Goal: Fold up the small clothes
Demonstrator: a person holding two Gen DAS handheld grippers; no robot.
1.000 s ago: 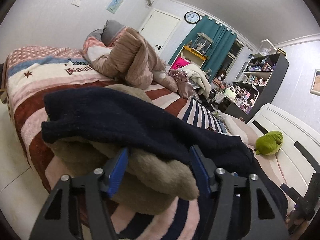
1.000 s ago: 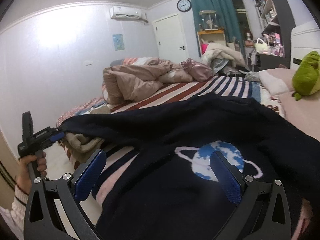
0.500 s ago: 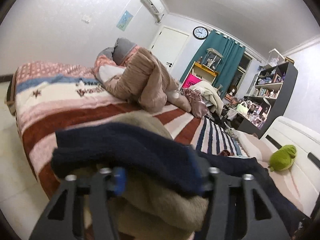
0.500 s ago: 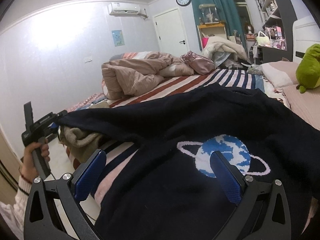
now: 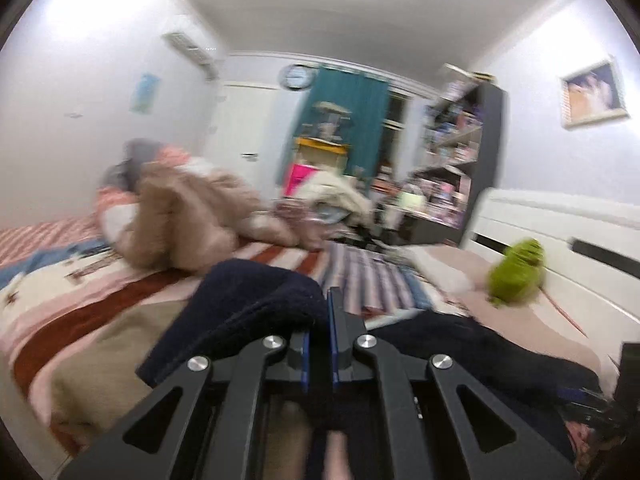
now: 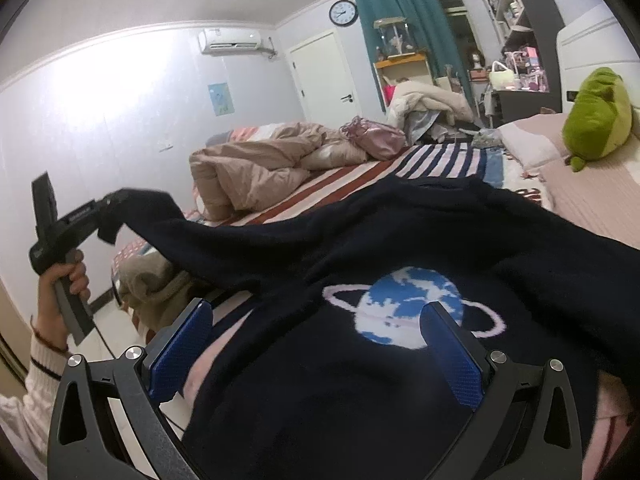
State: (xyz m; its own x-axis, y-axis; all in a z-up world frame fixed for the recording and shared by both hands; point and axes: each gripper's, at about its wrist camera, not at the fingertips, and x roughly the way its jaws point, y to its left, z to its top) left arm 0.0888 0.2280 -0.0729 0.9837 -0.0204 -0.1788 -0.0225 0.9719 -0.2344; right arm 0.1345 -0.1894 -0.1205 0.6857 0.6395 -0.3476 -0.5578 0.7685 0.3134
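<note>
Our left gripper (image 6: 106,206) has just been closing and is clamped on a sleeve end of the navy planet sweater (image 6: 360,360), lifted off the striped bed blanket (image 6: 360,176); our right gripper (image 6: 320,344) hangs with jaws wide apart over the sweater's chest, which lies spread on the bed. Largest first — blanket, sweater, olive garment (image 6: 148,284) half hidden beneath it. We find the left wrist view blurred, and the small white lettering on the left gripper's body too small to read.
</note>
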